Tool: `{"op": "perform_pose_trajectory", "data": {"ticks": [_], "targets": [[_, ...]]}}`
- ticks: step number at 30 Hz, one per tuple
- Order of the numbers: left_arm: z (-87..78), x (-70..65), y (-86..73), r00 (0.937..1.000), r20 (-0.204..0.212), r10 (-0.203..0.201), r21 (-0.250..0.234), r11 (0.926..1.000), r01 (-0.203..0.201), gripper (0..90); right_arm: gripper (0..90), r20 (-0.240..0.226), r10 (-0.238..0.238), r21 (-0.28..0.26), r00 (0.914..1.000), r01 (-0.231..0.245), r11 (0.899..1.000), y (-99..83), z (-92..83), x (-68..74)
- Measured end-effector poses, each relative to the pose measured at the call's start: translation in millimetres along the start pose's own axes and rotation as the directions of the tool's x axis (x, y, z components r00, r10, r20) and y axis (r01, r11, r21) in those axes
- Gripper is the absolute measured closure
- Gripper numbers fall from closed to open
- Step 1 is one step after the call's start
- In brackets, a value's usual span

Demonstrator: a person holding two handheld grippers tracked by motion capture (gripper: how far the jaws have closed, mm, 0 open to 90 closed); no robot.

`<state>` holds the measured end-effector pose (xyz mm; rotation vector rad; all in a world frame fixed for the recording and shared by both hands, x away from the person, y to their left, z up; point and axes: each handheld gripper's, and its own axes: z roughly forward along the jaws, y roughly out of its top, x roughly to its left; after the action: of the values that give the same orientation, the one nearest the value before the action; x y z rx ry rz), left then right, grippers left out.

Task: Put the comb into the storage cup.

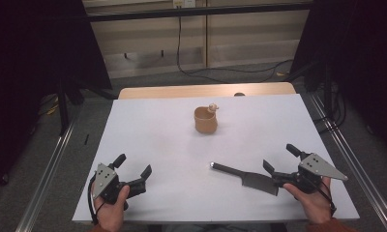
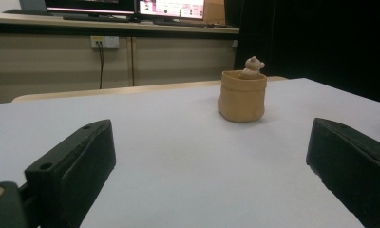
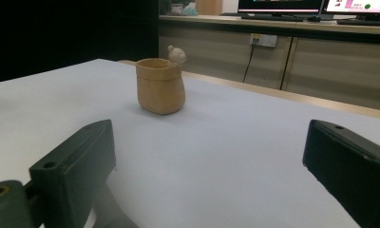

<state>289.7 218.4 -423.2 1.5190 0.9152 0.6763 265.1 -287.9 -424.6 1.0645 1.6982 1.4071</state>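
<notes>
Both hands low at near table edge, jaws wide, empty. Right gripper just beside cleaver; left gripper well apart.

White table top on pale wood, grey floor, beige wall panels, dangling black cable, dark curtains, lit monitors
</notes>
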Motion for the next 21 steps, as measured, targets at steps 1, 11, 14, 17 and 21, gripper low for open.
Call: {"op": "perform_pose_trajectory", "data": {"ticks": [1,11,14,17,21], "targets": [[0.6,0.0,0.0,1.0000,0.000,-0.003,0.001,1.0000,0.003,2.5,4.5,-0.001,0.001,-0.007,1.0000,-0.001,1.000,0.2,2.4,0.2],[0.0,1.3,0.2,1.0000,0.001,-0.002,0.001,1.0000,0.002,2.5,7.6,-0.013,-0.015,-0.032,0.9998,0.015,0.999,8.8,25.9,5.0],[0.1,0.9,0.4,1.0000,0.003,-0.006,-0.005,1.0000,0.006,2.4,8.2,-0.004,-0.007,-0.040,1.0000,0.007,0.999,10.7,33.1,7.6],[0.4,0.9,0.3,1.0000,0.006,-0.004,-0.001,1.0000,0.004,2.5,8.7,-0.003,-0.001,-0.049,1.0000,0.001,0.999,11.9,37.8,7.5],[0.7,1.2,0.4,1.0000,0.005,0.000,0.001,1.0000,0.000,2.4,10.6,-0.008,-0.002,-0.058,1.0000,0.002,0.998,16.3,48.8,6.9]]}}
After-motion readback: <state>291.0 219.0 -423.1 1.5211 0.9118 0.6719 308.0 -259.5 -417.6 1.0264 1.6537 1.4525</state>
